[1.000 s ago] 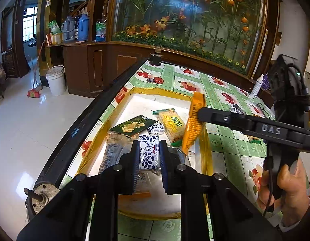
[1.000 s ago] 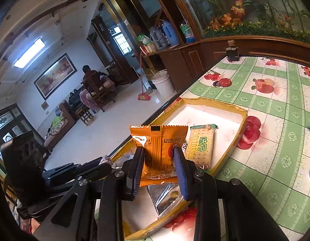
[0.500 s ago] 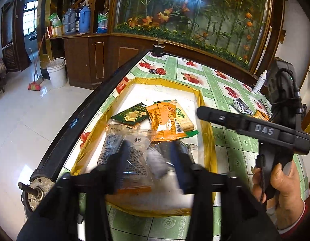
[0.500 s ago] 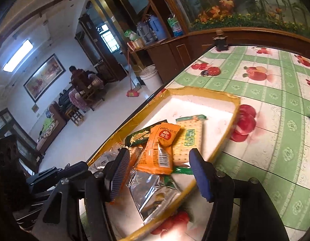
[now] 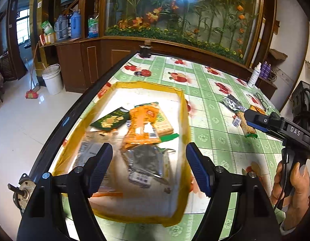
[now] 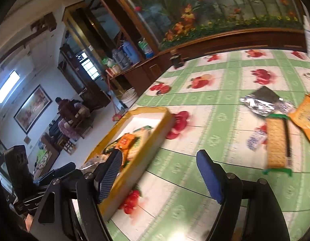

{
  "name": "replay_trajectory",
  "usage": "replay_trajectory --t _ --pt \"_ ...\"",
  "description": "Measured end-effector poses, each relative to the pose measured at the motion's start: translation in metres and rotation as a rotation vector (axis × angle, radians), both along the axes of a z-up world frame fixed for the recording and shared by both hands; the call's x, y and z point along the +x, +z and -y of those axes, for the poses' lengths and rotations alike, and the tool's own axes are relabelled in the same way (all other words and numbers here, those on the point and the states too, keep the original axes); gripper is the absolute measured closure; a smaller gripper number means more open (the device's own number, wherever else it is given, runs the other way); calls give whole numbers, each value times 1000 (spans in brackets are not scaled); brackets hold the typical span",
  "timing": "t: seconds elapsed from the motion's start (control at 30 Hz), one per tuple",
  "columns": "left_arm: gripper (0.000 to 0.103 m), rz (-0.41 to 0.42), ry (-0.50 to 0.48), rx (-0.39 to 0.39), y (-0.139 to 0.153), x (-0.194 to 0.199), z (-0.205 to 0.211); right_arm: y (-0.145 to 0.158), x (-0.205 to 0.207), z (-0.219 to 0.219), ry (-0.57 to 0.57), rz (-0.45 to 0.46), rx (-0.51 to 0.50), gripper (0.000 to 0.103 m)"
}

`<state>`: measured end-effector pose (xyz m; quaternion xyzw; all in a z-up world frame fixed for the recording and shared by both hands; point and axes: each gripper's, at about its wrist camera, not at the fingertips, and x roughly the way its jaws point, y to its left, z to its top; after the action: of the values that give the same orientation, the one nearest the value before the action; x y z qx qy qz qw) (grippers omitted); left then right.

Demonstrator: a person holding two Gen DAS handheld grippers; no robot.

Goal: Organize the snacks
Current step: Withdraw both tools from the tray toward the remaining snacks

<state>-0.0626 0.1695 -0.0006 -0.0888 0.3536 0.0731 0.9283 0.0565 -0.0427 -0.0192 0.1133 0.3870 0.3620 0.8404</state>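
Observation:
A yellow-rimmed white tray point(image 5: 183, 108) point(image 6: 155, 128) lies on the fruit-print tablecloth. In it lie an orange packet point(image 5: 142, 124) point(image 6: 125, 141), a green packet point(image 5: 110, 119), a cracker pack point(image 5: 164, 121), a silver packet point(image 5: 146, 159) and a clear wrapped snack point(image 5: 88, 148). My left gripper point(image 5: 148, 166) hovers over the tray's near half, jaws opening, nothing between them. My right gripper point(image 6: 160, 172) is over the tablecloth just right of the tray, jaws opening and empty. Loose on the cloth lie a cracker pack point(image 6: 276, 146) point(image 5: 246, 123), a silver packet point(image 6: 259, 102) point(image 5: 233, 103), an orange packet point(image 6: 306, 118) and a small blue-white packet point(image 6: 255, 138).
The table's dark left edge point(image 5: 74, 108) drops to a tiled floor. A dark jar point(image 5: 145, 50) stands at the far end, bottles point(image 5: 255, 74) at the far right. A hand point(image 5: 291, 182) holds the right gripper's handle. A person point(image 6: 67, 112) sits far off.
Both grippers opened. The left let go of the blue-white snack, the right dropped the orange packet into the tray. The right gripper then swung right, out over the tablecloth.

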Motion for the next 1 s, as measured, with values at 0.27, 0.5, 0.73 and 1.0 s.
replay_trajectory --t 0.27,0.5,0.73,1.0 --pt "28 -28 -117 9 -4 23 53 -15 -2 80 -143 -31 -23 24" --pt "28 -72 -227 31 -12 42 101 -24 -5 122 -219 -34 -58 24" --pt "28 -94 -281 41 -16 56 125 -29 -3 132 -245 -12 -119 24" --pt "28 -127 -295 55 -30 79 134 -33 14 113 -220 19 -201 24"
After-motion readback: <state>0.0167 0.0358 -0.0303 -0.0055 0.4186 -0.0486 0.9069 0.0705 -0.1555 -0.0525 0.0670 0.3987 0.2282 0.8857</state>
